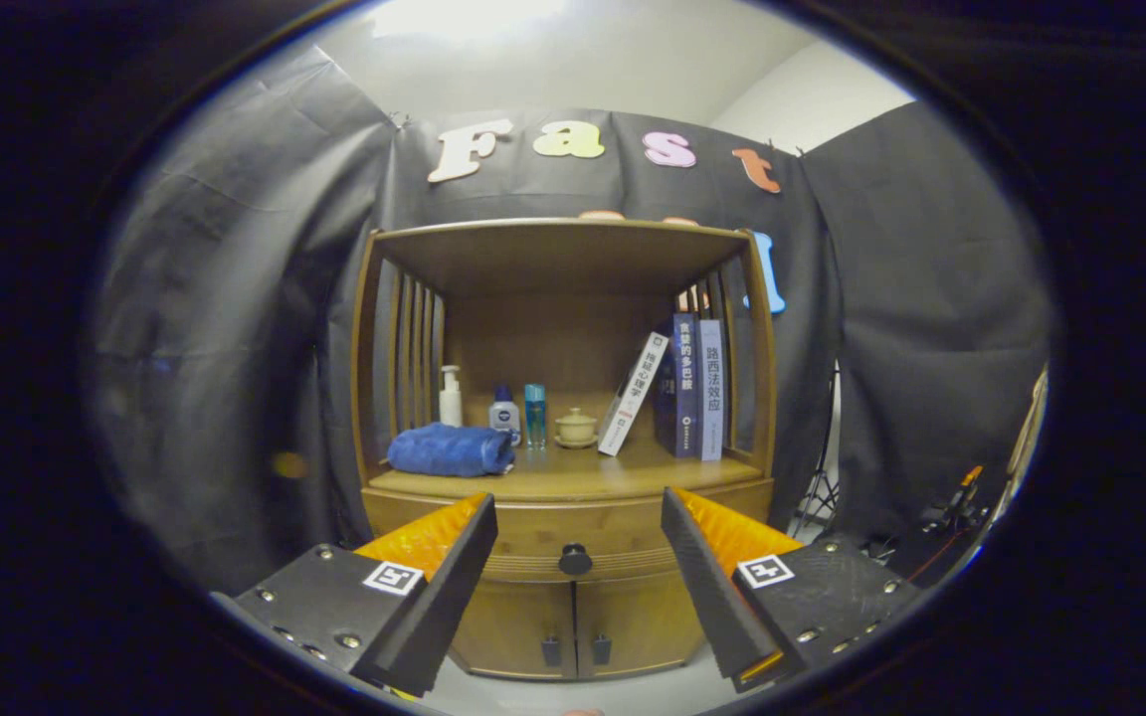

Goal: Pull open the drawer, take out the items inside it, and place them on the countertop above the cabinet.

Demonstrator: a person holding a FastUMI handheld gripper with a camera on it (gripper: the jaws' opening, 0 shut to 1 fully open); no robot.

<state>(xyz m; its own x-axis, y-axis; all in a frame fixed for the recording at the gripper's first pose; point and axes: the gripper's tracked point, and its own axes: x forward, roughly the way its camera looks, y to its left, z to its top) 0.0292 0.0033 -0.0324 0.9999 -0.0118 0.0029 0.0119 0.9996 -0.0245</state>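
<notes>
Standing back from the wooden cabinet [573,438], the gripper [578,557] hung in the air with its two fingers spread wide apart and nothing between them. It faced the cabinet front squarely and was well short of touching it.

The drawer [573,542] sat closed just under the countertop [573,475], and its dark round knob [574,560] showed in the gap between the fingers, beyond their tips. What lay inside the drawer could not be seen. Below it were two cabinet doors [573,622], each with a small dark handle near the middle seam.

The countertop formed the floor of an open shelf with slatted sides and a wooden top. On its left lay a folded blue towel [451,449] near the front edge. Behind the towel stood a white pump bottle [450,396] at the far left, then a small white and blue bottle [504,410] and a slim clear blue bottle [534,415] just beside it. Right of those sat a small cream pot with a lid [575,429] on a saucer. Farther right a white book [633,395] leaned over toward two upright books [697,386], a dark blue one and a paler one, which stood against the right slats.

Black cloth [235,298] hung behind and to both sides of the cabinet. Far off to the right, low down, stood a thin stand and some cables [941,527].
</notes>
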